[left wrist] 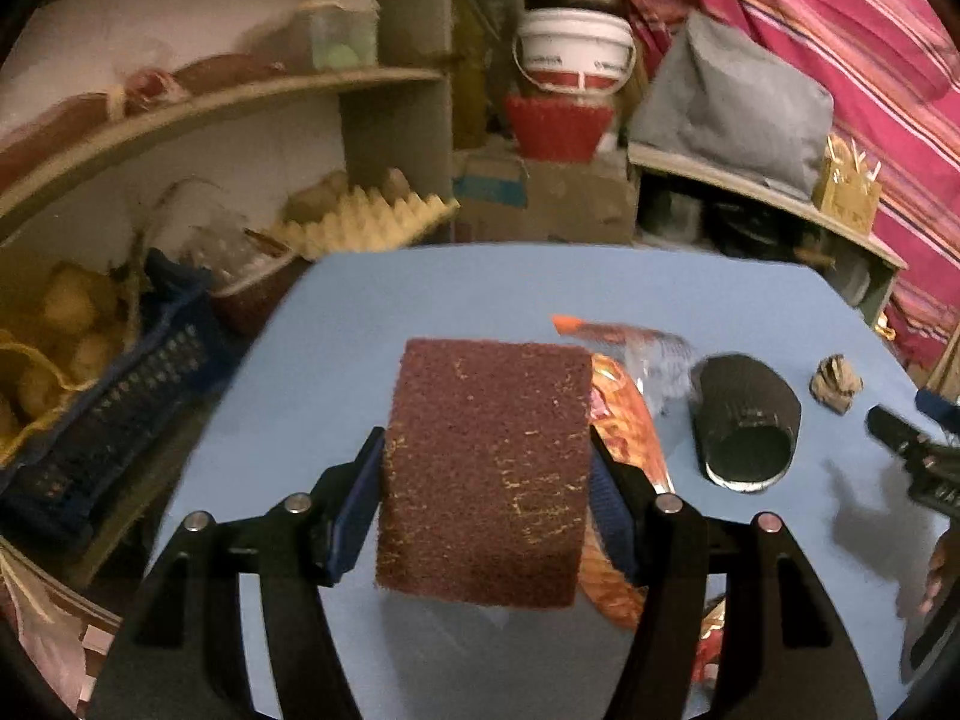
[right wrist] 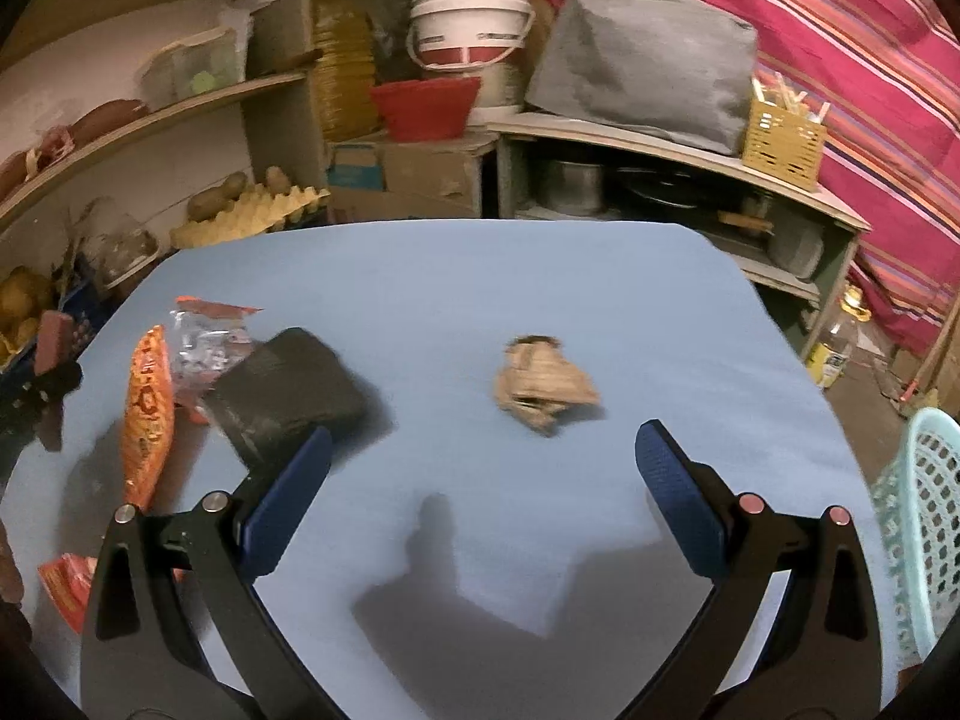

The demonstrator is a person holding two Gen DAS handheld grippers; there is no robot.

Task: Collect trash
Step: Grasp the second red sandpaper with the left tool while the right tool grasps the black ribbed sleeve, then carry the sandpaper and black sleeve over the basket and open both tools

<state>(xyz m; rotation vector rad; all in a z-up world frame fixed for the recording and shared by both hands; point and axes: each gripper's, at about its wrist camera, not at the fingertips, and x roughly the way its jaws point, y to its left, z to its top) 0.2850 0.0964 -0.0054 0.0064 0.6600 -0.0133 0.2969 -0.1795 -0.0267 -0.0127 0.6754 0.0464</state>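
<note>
A maroon scouring pad point(left wrist: 486, 474) is gripped and lifted off the counter point(left wrist: 420, 300) by the left gripper point(left wrist: 487, 510). The right gripper point(right wrist: 483, 480), fingers wide and empty, is aimed at crumpled paper point(right wrist: 543, 387) at twelve o'clock; the basket point(right wrist: 924, 516) waits at three o'clock.

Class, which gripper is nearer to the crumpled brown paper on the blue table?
Right. The right gripper is open just short of the crumpled brown paper; the left gripper holds a sponge far across the table.
</note>
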